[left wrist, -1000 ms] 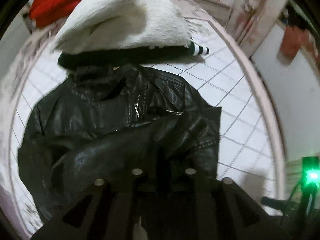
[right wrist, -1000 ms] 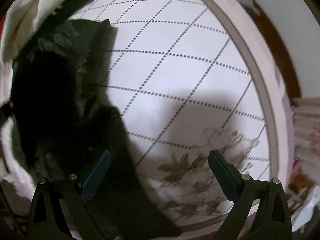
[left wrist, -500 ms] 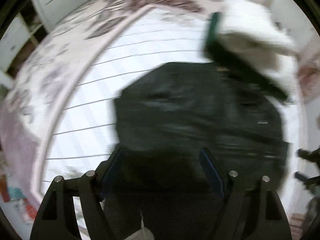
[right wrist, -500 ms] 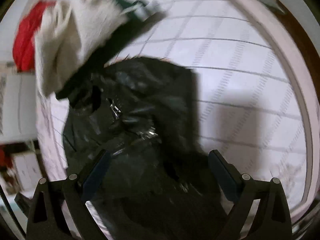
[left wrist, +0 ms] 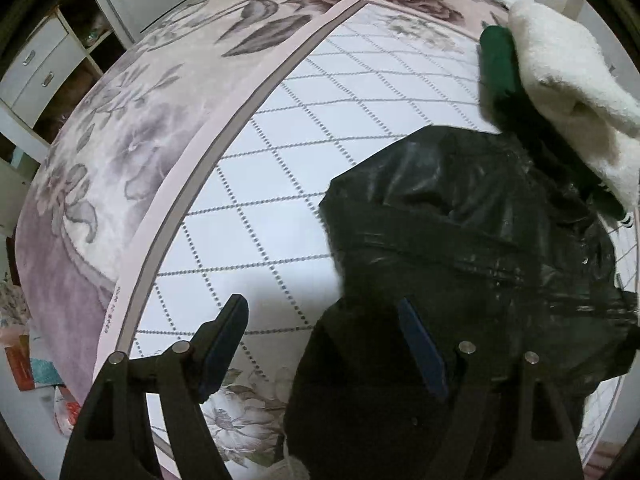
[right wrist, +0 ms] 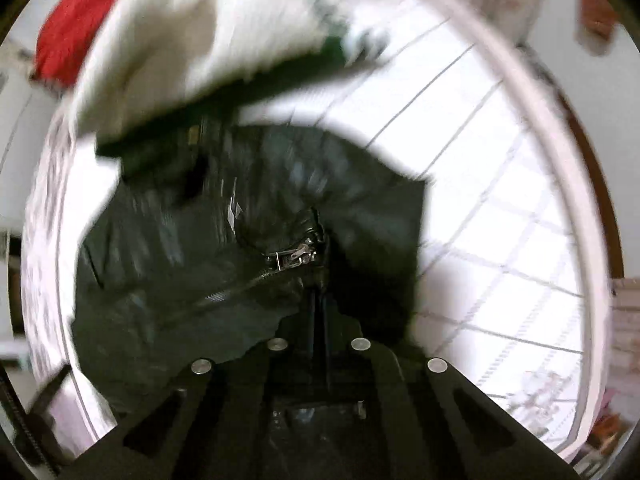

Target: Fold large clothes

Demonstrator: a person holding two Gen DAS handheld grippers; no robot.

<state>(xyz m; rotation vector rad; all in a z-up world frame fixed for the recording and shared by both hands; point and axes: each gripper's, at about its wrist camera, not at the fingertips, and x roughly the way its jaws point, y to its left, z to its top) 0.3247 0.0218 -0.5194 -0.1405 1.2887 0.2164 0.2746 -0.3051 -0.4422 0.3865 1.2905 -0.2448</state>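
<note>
On the bed, over its checked quilt, my black leather jacket lies rumpled and partly gathered; I judge the folding barely begun. A white fleece garment rests against its far edge. My left tongs hang spread and empty above the jacket's hem. My right tongs have just snapped together, pinching leather beside the zipper. Blur hides everything farther off.
</note>
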